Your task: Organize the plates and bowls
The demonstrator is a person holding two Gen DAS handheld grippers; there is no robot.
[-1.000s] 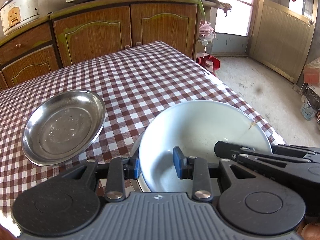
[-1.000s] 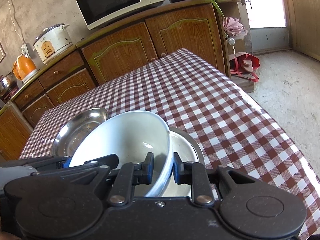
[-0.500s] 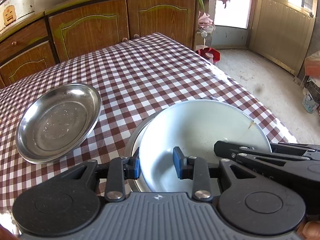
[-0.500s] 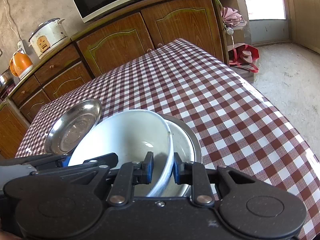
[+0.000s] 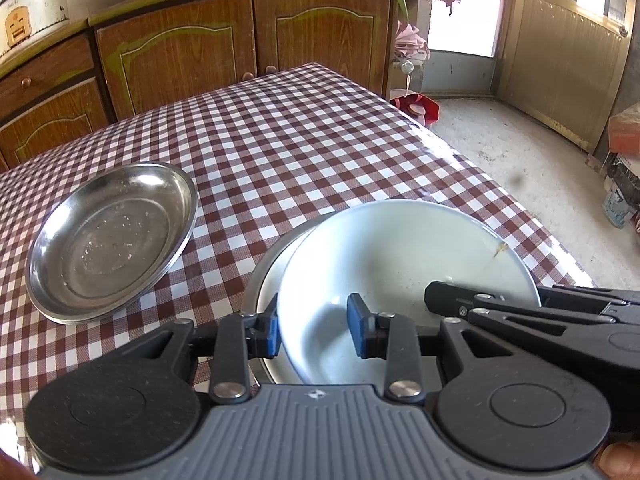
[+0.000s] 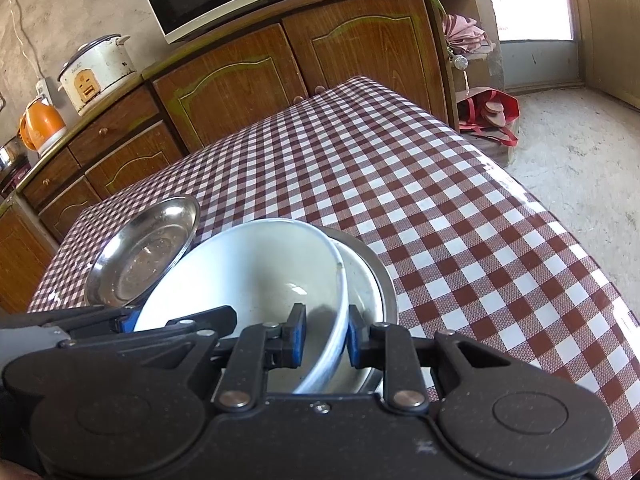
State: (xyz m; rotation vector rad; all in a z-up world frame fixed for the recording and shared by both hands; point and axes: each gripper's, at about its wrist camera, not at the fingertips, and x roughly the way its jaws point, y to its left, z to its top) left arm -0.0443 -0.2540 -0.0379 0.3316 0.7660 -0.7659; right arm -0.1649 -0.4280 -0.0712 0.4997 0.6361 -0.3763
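The checked desk [image 5: 304,148] now fills more of both views than it did a second ago, and the cabinets behind it sit higher in the picture, which suggests both hands have sunk a little toward the desk with their load. The steel plate [image 5: 108,236] lies alone on the cloth to the left, apart from the stack and untouched. The white bowl [image 5: 400,264] is held tilted over a second white bowl [image 6: 362,276] that sits inside a steel dish [image 6: 384,280] on the desk; across the last second its lower edge has come closer into that nest, so the stacking step looks nearly done, though I cannot tell whether the bowl already rests on the one beneath. The left hand-held gripper [image 5: 312,330] is clenched on the bowl's near-left rim, one blue pad outside the wall and one inside. The right hand-held gripper [image 6: 326,340] likewise grasps the rim on the right side, pads pressed on either face. Neither grip has eased, so letting go remains ahead.
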